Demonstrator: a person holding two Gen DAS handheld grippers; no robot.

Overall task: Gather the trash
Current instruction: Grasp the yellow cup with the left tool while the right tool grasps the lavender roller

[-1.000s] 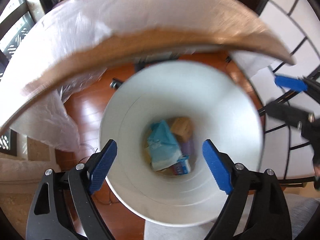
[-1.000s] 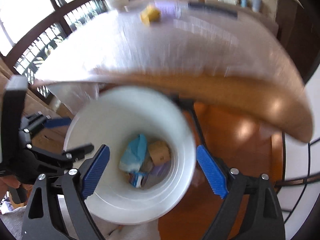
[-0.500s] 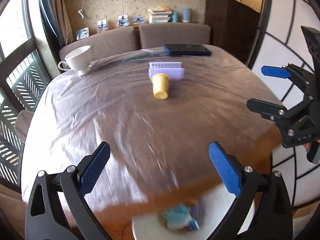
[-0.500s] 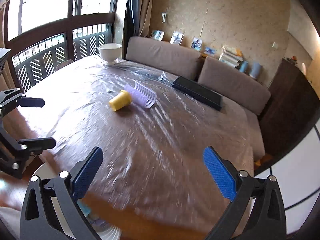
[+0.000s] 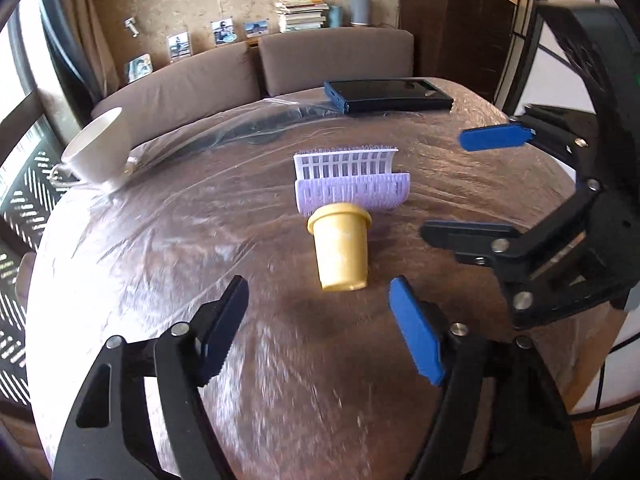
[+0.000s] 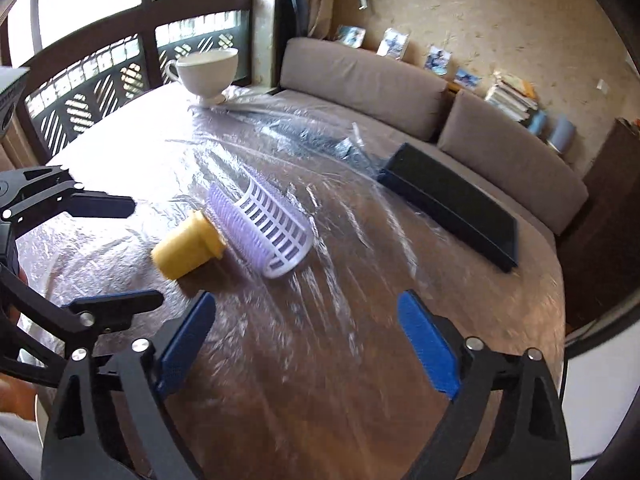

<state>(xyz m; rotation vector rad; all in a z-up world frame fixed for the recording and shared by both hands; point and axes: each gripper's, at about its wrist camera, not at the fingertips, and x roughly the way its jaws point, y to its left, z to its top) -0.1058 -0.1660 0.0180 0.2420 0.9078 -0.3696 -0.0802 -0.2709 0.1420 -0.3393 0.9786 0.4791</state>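
A small yellow cup (image 5: 341,249) lies on its side in the middle of the plastic-covered table (image 5: 160,264). It touches a lilac and white hair roller (image 5: 352,180) just behind it. Both show in the right wrist view: the cup (image 6: 186,245), the roller (image 6: 266,229). My left gripper (image 5: 320,336) is open and empty, just short of the cup. My right gripper (image 6: 306,344) is open and empty, to the right of the cup; it also shows in the left wrist view (image 5: 476,184).
A white cup on a saucer (image 5: 100,152) stands at the far left edge. A flat black box (image 5: 390,96) lies at the far side. A grey sofa (image 6: 400,92) runs behind the table. A railing and window (image 6: 100,60) are at the left.
Both grippers have risen from over the white bin beside the table and moved forward over the tabletop toward the cup and roller. The bin has left both views.
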